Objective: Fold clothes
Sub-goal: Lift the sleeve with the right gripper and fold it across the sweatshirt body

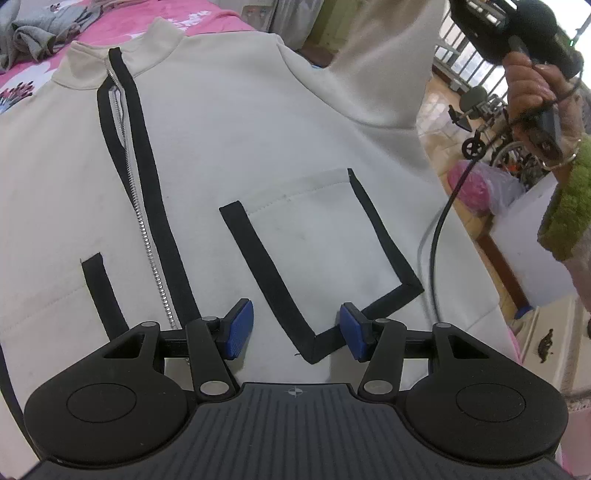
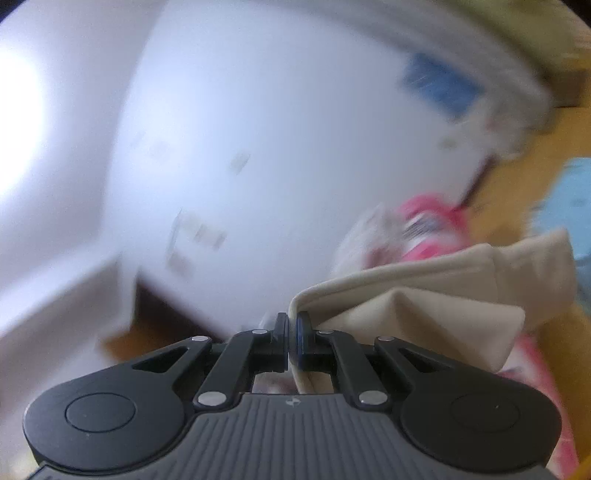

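1. Cream zip-up sweatshirt with black trim [image 1: 236, 155] lies front-up and spread flat on a pink floral bedspread [image 1: 147, 22], its collar away from the camera and its silver zipper [image 1: 147, 236] running down the chest.
2. Its black-edged patch pocket [image 1: 325, 236] sits directly ahead of the left gripper [image 1: 297, 328], the pocket's lower corner lying between the blue pads [image 1: 242, 326].
3. The left gripper hovers above the fabric with its jaws about half apart, gripping nothing.
4. The sweatshirt's sleeve [image 1: 384, 62] is lifted off the bed at the upper right, up toward the person's right hand [image 1: 535, 96].
5. The right gripper [image 2: 292, 328] has its jaws pinched tight on a fold of that cream sleeve fabric [image 2: 424, 291], which drapes away to the right.
6. A heap of grey clothing [image 1: 37, 29] rests on the bedspread beyond the collar.
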A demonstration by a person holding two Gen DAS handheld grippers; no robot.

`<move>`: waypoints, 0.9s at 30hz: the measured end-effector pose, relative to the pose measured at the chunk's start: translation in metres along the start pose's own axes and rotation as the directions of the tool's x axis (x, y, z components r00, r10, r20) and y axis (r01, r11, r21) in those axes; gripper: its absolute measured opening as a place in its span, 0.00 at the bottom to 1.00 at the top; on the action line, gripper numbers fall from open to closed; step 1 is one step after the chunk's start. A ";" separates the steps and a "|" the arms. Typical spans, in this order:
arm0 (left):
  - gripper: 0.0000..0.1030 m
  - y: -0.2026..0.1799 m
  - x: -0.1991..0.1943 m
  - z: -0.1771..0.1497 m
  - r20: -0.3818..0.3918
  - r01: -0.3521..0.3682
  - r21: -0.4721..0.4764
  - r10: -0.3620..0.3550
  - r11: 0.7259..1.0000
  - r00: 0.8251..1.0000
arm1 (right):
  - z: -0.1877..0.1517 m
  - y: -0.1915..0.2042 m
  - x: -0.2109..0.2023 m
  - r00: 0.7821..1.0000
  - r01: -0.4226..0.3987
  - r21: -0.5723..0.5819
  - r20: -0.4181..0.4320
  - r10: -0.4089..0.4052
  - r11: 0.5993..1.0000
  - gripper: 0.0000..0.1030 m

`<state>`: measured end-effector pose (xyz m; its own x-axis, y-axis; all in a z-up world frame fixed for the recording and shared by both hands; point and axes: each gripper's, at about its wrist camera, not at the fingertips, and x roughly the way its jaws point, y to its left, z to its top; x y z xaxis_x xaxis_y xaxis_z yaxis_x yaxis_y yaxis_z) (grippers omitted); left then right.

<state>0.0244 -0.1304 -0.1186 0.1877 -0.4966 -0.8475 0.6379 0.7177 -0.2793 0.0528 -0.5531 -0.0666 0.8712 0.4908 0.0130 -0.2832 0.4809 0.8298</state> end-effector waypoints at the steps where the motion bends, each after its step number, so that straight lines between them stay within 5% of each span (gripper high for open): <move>1: 0.50 0.000 0.000 0.000 0.001 0.000 -0.002 0.000 1.000 1.000 | -0.007 0.009 0.011 0.998 -0.014 -0.041 -0.063 0.012 0.999 0.04; 4: 0.50 -0.001 0.000 0.000 0.007 -0.001 -0.004 0.001 1.000 1.000 | -0.042 0.030 0.044 0.966 -0.041 -0.155 -0.259 0.000 0.987 0.04; 9: 0.50 -0.002 0.001 0.000 0.015 -0.003 0.001 0.003 1.000 1.000 | -0.111 0.032 0.081 0.855 -0.007 -0.284 -0.499 -0.141 0.959 0.04; 11: 0.50 -0.002 0.001 0.001 0.018 -0.001 -0.001 0.001 1.000 1.000 | -0.136 0.028 0.089 0.793 0.042 -0.353 -0.557 -0.246 0.935 0.05; 14: 0.50 -0.003 0.002 0.001 0.021 0.003 -0.004 -0.003 1.000 1.000 | -0.168 0.027 0.103 0.657 0.124 -0.527 -0.591 -0.468 0.841 0.06; 15: 0.50 -0.003 0.003 0.000 0.023 0.004 -0.007 -0.004 1.000 1.000 | -0.175 0.031 0.102 0.639 0.126 -0.555 -0.588 -0.496 0.822 0.06; 18: 0.50 -0.004 0.004 -0.001 0.028 0.009 -0.015 -0.008 1.000 1.000 | -0.170 0.047 0.101 0.647 0.125 -0.563 -0.578 -0.498 0.817 0.18; 24: 0.50 -0.007 0.009 0.005 0.028 0.018 -0.016 -0.017 1.000 0.999 | -0.148 0.093 0.109 0.754 0.073 -0.633 -0.471 -0.457 0.771 0.37; 27: 0.50 -0.009 0.011 0.005 0.030 0.017 -0.014 -0.016 1.000 0.999 | -0.153 0.099 0.137 0.765 0.099 -0.709 -0.395 -0.509 0.699 0.38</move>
<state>0.0246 -0.1446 -0.1231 0.1998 -0.5229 -0.8287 0.6303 0.7161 -0.2999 0.0830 -0.3270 -0.0685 0.6523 0.4177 -0.6324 -0.3960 0.8993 0.1855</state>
